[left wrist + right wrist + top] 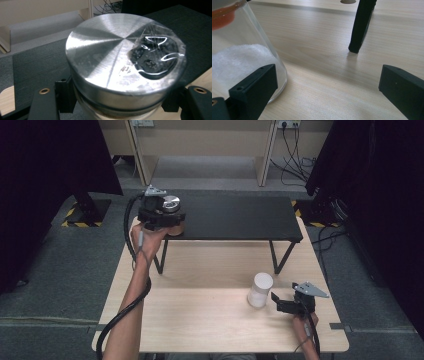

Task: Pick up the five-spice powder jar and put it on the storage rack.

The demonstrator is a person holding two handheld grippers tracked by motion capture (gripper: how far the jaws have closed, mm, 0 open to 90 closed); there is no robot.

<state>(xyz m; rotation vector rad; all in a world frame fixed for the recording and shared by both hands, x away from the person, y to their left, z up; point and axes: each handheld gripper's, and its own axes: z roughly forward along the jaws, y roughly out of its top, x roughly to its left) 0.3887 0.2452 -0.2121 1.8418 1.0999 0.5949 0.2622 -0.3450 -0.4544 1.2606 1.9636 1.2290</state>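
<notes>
The left gripper [167, 222] sits at the near left corner of a low black rectangular shelf on slanted black metal legs [240, 217], its two black jaws clamped on either side of a round jar with a brushed silver metal lid [120, 57]; in the left gripper view the jaws press the jar's body just below the lid, and a crumpled patch of clear film with a dark smear lies on the lid's right part. In the high view the jar [170, 204] stands at the shelf's left end, with the person's left hand [147, 237] behind the gripper and a black cable looping down along the forearm. The right gripper [278, 303] rests low over the pale wooden surface [200, 320] near its right front part, jaws set wide apart and holding nothing. Just beside its left jaw, in the right gripper view, stands a clear glass container holding white granular powder [242, 57], with an orange-red shape at its upper left edge; whether jaw and glass touch cannot be told. In the high view this container [260, 289] appears as a white cylinder just left of the right gripper. One black shelf leg [360, 25] meets the surface farther off.
</notes>
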